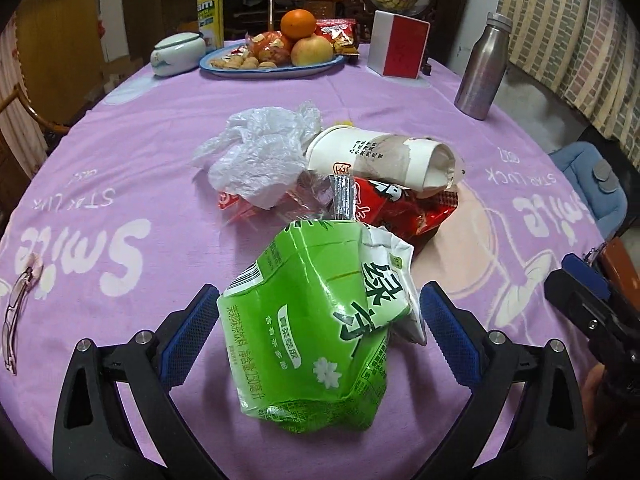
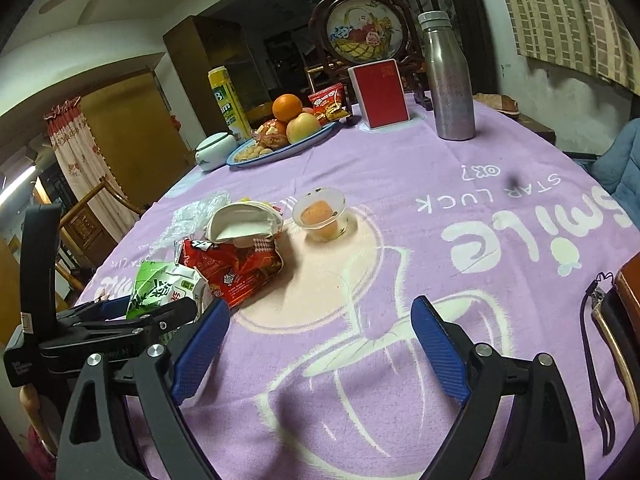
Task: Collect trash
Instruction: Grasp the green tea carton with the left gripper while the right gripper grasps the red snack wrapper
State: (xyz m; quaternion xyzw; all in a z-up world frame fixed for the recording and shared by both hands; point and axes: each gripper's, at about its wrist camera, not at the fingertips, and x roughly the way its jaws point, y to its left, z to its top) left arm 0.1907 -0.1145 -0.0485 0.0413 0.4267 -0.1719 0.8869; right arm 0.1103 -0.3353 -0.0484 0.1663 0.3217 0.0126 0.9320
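Note:
A crushed green drink carton (image 1: 312,328) lies on the purple tablecloth between my left gripper's (image 1: 320,316) open blue pads, the left pad touching or nearly touching it. Behind it lie a red snack wrapper (image 1: 400,204), a crushed paper cup (image 1: 380,156) and a crumpled clear plastic bag (image 1: 256,152). In the right wrist view my right gripper (image 2: 320,336) is open and empty above bare cloth; the carton (image 2: 160,288), wrapper (image 2: 240,272), cup (image 2: 244,224) and a small clear plastic cup with orange contents (image 2: 320,214) sit ahead.
At the far side stand a blue plate of fruit and snacks (image 1: 272,68), a white lidded pot (image 1: 176,54), a yellow carton (image 1: 210,0), a red-and-white box (image 1: 398,46) and a steel bottle (image 1: 482,68). Glasses (image 1: 16,308) lie at the left edge. A blue chair (image 1: 588,184) stands right.

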